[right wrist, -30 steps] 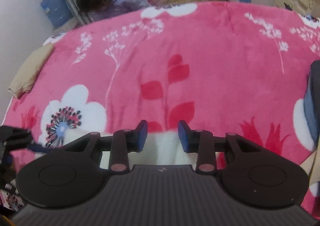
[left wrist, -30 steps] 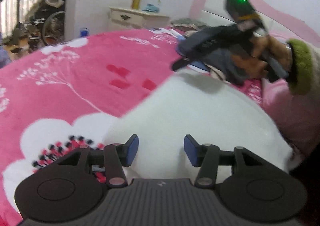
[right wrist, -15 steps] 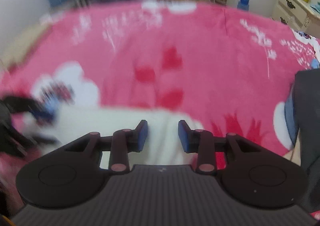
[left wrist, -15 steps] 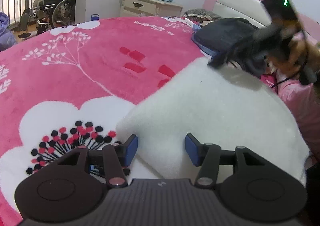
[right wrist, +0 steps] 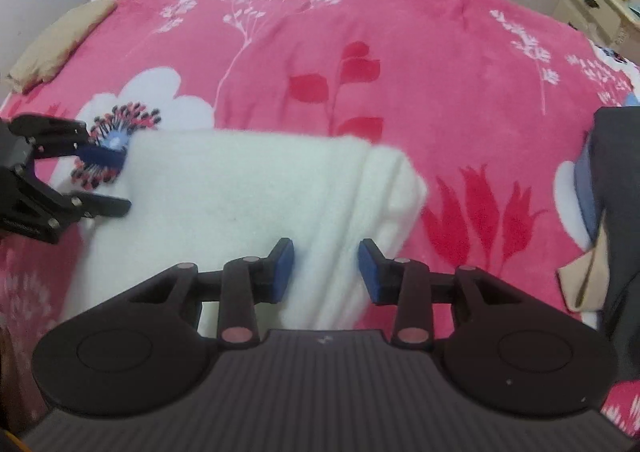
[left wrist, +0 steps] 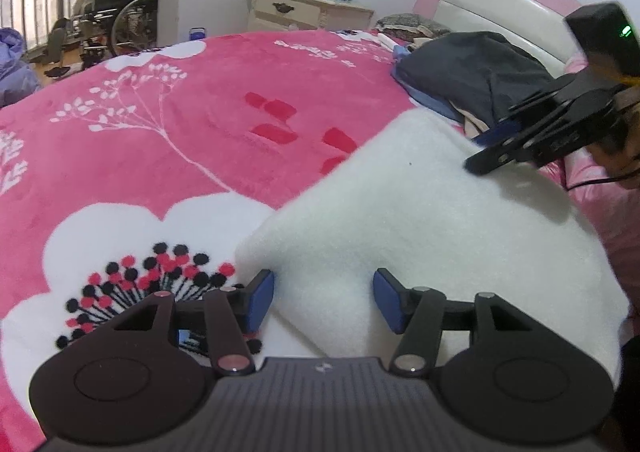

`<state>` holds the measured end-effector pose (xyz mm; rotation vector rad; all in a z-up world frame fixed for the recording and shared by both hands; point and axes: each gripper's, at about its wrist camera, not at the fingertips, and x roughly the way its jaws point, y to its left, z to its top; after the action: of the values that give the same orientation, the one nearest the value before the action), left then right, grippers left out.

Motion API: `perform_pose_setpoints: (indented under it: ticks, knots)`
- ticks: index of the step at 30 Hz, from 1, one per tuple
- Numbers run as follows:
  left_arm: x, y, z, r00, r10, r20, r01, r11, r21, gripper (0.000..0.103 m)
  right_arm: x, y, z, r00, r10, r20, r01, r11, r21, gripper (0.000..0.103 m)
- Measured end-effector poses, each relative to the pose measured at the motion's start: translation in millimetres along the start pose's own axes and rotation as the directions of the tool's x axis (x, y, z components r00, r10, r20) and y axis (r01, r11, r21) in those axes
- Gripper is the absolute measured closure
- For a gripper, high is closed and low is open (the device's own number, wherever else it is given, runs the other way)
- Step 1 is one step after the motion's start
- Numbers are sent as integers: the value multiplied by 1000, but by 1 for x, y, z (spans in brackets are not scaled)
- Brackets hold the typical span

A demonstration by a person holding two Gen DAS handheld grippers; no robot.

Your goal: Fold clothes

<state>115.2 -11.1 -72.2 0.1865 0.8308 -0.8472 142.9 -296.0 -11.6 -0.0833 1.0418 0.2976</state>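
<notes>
White fleece garment point(right wrist: 240, 203) lies on the pink floral blanket point(right wrist: 400, 51) of the bed, near edge, already doubled into a rough rectangle; at its right end a thicker roll of layers point(right wrist: 392, 187) shows. Whether more folds are due cannot be told from this shape alone.

Left tool point(left wrist: 323, 302): jaws parted, nothing between the blue pads, held low over the garment's left corner. Seen from the right wrist view, the same tool point(right wrist: 104, 179) straddles that corner edge, one finger above and one beside the cloth, placed as if to pinch the edge or to have just let it go; either fits.

Right tool point(right wrist: 326, 270): jaws likewise spread, empty, hovering over the right part of the cloth close to the layered roll. From the left wrist view it point(left wrist: 496, 151) sits at the far right end of the garment, tips angled down toward the fabric.

Both tools at opposite ends suits handling a wide, soft piece evenly.

Dark clothes pile point(left wrist: 472, 67) rests on the bed to the right, just beside the white piece. Tan cloth point(right wrist: 56, 43) lies far left, well apart.
</notes>
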Motion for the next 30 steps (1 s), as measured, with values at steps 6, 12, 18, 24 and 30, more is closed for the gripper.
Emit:
perform_pose_setpoints:
  ticks: [6, 12, 18, 24, 30]
  knots:
    - [-12, -50, -21, 997, -73, -20, 75, 987, 141, 49, -40, 30, -25, 995, 87, -44, -93, 983, -159, 68]
    - [-21, -106, -47, 985, -160, -65, 173, 938, 302, 46, -15, 51, -51, 997, 14, -70, -31, 969, -245, 62]
    - [-41, -119, -40, 986, -163, -16, 160, 937, 312, 49, -58, 55, -52, 988, 129, -82, -147, 947, -286, 64]
    - [-26, -152, -67, 980, -182, -85, 201, 886, 418, 47, -19, 79, -93, 983, 64, -174, -126, 918, -376, 61]
    - [-31, -162, -66, 984, -163, -65, 175, 884, 433, 50, -39, 84, -88, 981, 65, -184, -129, 923, -362, 62]
